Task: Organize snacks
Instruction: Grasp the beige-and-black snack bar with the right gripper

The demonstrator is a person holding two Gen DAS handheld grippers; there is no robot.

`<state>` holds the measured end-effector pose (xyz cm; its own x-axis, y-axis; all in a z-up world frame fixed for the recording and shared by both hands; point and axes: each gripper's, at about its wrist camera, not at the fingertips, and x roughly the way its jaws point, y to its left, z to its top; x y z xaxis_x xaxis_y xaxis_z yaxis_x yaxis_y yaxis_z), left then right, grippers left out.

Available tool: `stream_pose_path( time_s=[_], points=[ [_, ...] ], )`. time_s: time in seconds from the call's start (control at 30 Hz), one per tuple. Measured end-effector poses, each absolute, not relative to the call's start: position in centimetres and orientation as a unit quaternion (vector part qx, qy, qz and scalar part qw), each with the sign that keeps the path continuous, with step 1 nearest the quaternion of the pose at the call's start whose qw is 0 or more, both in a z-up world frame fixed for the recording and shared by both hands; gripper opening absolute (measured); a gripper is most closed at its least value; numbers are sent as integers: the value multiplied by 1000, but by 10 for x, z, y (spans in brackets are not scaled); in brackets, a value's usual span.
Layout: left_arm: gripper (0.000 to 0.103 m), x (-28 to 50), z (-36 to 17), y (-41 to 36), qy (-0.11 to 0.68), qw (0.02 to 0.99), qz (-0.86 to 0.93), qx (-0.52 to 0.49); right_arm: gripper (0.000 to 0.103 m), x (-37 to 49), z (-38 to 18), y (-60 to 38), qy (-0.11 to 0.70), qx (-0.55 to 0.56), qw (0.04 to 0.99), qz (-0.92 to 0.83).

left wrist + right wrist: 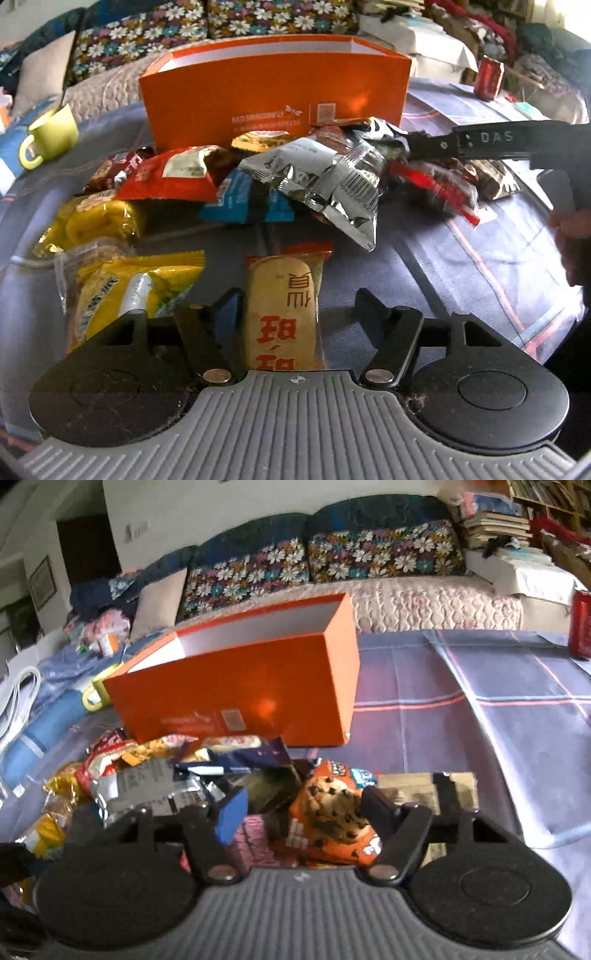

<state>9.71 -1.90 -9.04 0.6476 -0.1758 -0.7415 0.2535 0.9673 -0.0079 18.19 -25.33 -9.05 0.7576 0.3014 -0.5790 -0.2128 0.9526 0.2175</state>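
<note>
rice cracker packet [284, 310], lengthwise between fingers [225, 306]

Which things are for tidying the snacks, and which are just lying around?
For the job:
snack packets
cookie packet
rice cracker packet
orange box

Just lying about:
green mug
red can
flowered cushions

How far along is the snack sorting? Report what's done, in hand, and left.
Done: nothing visible; the orange box shows only bare walls. In hand: the left hand-held gripper straddles a rice cracker packet, jaws apart; the right hand-held gripper is over a cookie packet. Left: the whole pile.
</note>
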Motion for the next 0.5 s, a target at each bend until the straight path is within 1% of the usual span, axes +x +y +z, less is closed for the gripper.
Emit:
stream_pose_path(
  time_s=[0.07, 0.1, 0.23, 0.3, 0.33, 0.43, 0.5],
  points=[
    [46, 98, -91, -18, 402, 907, -118, 47, 81, 171, -87, -258, 308, 79, 937, 142],
    [49, 98, -91, -18, 402, 907, -118, 47, 86, 164, -85, -263, 295, 83, 943, 131],
    [57, 98, -92, -18, 402, 907, -117, 47, 88, 150, -79, -284, 255, 61, 964, 39],
    [61, 99, -93, -20, 401, 907, -117, 47, 88, 153, -86, -292, 270, 47, 962, 10],
    [62, 99, -93, -20, 401, 907, -117, 47, 88, 156, -95, -297, 293, 49, 955, 5],
    [64, 100, -93, -21, 402, 907, -119, 48, 87, 158, -100, -295, 301, 49, 952, 15],
    [65, 100, -93, -21, 402, 907, -119, 48, 87, 162, -104, -289, 308, 25, 951, 15]
  ],
)
